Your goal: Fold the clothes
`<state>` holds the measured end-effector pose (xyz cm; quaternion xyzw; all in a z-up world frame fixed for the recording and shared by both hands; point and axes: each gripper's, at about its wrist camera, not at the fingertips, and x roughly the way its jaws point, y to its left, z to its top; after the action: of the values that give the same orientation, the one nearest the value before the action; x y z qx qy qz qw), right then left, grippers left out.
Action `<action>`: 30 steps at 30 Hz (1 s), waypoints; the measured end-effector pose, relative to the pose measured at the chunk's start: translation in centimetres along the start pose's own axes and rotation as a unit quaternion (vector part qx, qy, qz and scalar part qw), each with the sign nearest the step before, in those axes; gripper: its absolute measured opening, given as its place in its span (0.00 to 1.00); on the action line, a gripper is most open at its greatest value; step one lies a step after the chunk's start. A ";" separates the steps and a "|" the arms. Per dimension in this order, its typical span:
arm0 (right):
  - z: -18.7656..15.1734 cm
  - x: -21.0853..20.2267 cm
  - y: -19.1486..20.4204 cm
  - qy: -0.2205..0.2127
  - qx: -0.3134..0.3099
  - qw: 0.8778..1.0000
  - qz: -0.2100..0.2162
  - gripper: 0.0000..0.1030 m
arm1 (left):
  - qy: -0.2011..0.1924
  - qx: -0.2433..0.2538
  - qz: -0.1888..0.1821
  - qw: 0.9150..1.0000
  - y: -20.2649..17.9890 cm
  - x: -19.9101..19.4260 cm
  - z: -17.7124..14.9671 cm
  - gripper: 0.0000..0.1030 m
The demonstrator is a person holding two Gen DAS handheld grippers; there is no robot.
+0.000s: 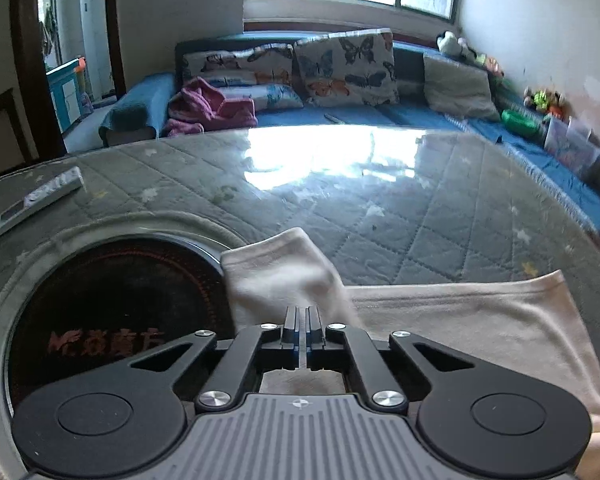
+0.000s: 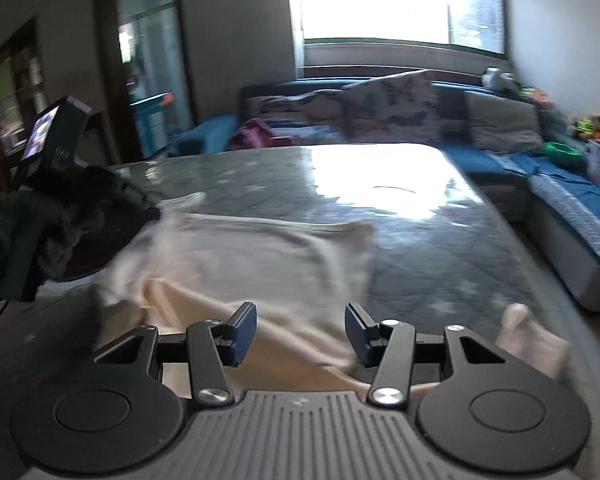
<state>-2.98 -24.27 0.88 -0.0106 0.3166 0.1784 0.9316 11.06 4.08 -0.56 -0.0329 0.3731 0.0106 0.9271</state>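
A cream-white garment (image 1: 460, 320) lies on the grey quilted table cover (image 1: 340, 200). My left gripper (image 1: 302, 316) is shut on a raised fold of the garment (image 1: 276, 272), which stands up in front of the fingers. In the right wrist view the same garment (image 2: 252, 256) lies spread and rumpled. My right gripper (image 2: 301, 330) is open and empty just above the garment's near edge. A sleeve end (image 2: 536, 340) lies to its right.
A round dark cooktop (image 1: 112, 320) is set in the table left of the left gripper. A white remote (image 1: 40, 200) lies at far left. A blue sofa (image 1: 380, 116) with cushions and a pink garment (image 1: 208, 108) stands behind. The other handset (image 2: 48, 140) shows at left.
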 end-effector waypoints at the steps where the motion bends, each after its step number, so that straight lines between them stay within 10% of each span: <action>1: 0.1 0.1 0.5 0.003 -0.007 1.000 0.013 0.48 | -0.006 -0.005 -0.003 1.000 0.4 -0.7 -0.1 0.03; 10: 0.1 1.4 4.5 0.037 -0.045 0.994 0.094 0.48 | -0.008 -0.037 -0.049 0.998 1.4 -4.2 0.0 0.06; 15: -0.2 1.9 5.6 0.041 -0.056 0.992 0.103 0.48 | 0.018 -0.014 -0.042 0.999 -1.5 -2.0 0.2 0.35; 22: -0.5 2.6 5.8 0.045 -0.060 0.991 0.113 0.48 | 0.039 -0.007 0.014 0.999 -3.3 2.5 1.0 0.47; 28: -0.6 3.1 5.5 0.049 -0.055 0.990 0.124 0.48 | 0.043 0.013 0.049 0.998 -4.1 5.4 1.3 0.41; 30: -0.7 3.1 5.4 0.051 -0.057 0.989 0.125 0.48 | 0.035 0.018 0.044 0.998 -3.9 5.4 1.4 0.14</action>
<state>-2.93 -18.27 -1.05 -0.0334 0.3521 0.3106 0.8823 16.05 0.24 -3.11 0.0004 0.4068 0.0434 0.9125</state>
